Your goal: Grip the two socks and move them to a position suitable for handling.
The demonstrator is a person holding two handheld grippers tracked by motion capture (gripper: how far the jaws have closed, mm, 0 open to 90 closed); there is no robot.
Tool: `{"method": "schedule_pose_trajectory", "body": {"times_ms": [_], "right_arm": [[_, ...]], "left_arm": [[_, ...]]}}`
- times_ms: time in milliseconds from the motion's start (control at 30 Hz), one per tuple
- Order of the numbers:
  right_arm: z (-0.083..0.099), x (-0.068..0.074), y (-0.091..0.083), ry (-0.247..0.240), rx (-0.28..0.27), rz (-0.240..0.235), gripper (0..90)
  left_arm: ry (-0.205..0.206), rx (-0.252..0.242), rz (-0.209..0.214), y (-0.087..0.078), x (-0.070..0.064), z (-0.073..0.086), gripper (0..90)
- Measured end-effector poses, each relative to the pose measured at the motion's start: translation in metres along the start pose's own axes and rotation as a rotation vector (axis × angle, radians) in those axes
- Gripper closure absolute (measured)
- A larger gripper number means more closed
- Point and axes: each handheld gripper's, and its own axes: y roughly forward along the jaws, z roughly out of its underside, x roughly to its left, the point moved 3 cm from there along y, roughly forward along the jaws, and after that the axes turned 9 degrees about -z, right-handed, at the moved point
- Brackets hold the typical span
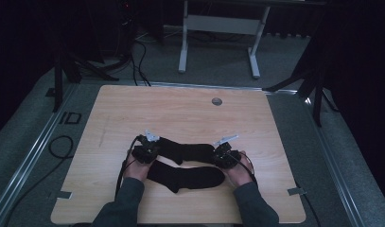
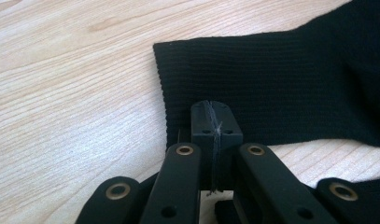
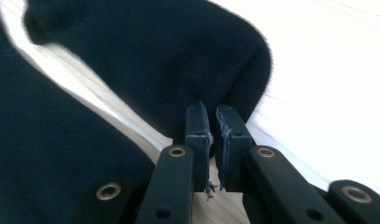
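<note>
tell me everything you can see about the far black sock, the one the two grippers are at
The far sock is black, fine-ribbed knit, looking soft and thin. It lies flat and stretched lengthwise across the wooden table, just beyond a second black sock. Its open cuff end, with a straight edge, is at the left gripper, whose jaws stand pressed together at the cuff's near corner. Its rounded toe end is at the right gripper, whose jaws stand almost together right at the toe's edge; whether they pinch fabric is unclear.
</note>
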Motion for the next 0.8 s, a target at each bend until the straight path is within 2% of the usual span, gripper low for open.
{"method": "schedule_pose_trajectory", "body": {"times_ms": [200,367,433,567,600,800], "right_arm": [[0.001,-0.009,-0.003,-0.005,0.011,0.040,84.4],[-0.001,-0.014,-0.003,-0.004,0.012,0.065,84.5],[0.000,-0.016,-0.004,0.002,0.014,0.070,84.4],[0.000,-0.021,-0.005,0.006,0.019,0.079,84.4],[0.000,-0.024,-0.007,0.007,0.026,0.094,84.4],[0.001,-0.031,-0.011,0.005,0.042,0.113,81.4]], "left_arm": [[0.003,0.002,-0.005,0.000,-0.001,0.000,90.0],[0.006,-0.003,0.018,-0.001,-0.007,0.000,90.0],[-0.004,-0.007,0.034,-0.002,-0.008,0.000,89.1],[-0.031,-0.036,0.073,-0.007,-0.007,0.000,78.5],[-0.042,-0.046,0.083,-0.010,-0.006,0.000,75.8],[-0.085,-0.089,0.114,-0.024,0.004,0.004,68.7]]}}
